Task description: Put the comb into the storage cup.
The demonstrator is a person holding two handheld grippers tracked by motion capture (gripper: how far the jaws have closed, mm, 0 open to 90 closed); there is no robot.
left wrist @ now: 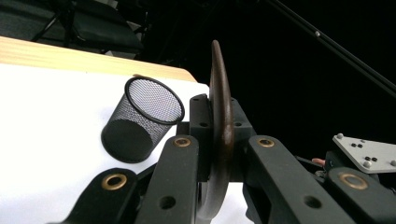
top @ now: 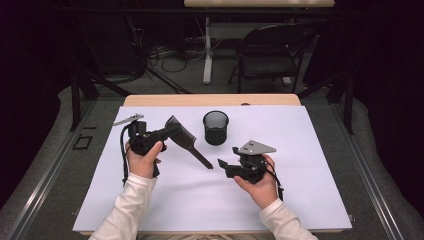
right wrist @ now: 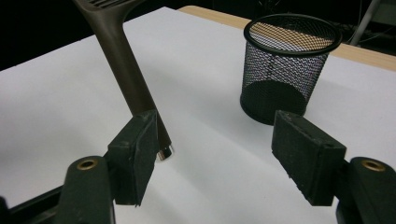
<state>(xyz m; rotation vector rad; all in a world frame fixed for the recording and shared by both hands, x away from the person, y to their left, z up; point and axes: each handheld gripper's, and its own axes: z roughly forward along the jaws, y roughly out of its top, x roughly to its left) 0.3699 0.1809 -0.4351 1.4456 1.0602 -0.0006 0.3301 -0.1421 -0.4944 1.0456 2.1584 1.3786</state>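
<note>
A dark brown comb (top: 187, 142) with a long handle is clamped by its toothed head in my left gripper (top: 172, 131), which is shut on it; its handle slants down to the right above the white sheet. In the left gripper view the comb (left wrist: 222, 121) stands edge-on between the jaws of my left gripper (left wrist: 219, 135). My right gripper (top: 222, 165) is open, pointing left at the handle's tip. In the right gripper view the comb handle (right wrist: 128, 70) ends just behind the left pad, with nothing pressed between the pads of my right gripper (right wrist: 219, 149).
A black mesh cup (top: 216, 128) stands upright behind the comb; it is the mesh cup (right wrist: 287, 65) ahead of the right pad and the mesh cup (left wrist: 142, 119) left of the jaws. A white sheet (top: 300, 190) covers the wooden table. A folding chair (top: 270, 50) stands beyond.
</note>
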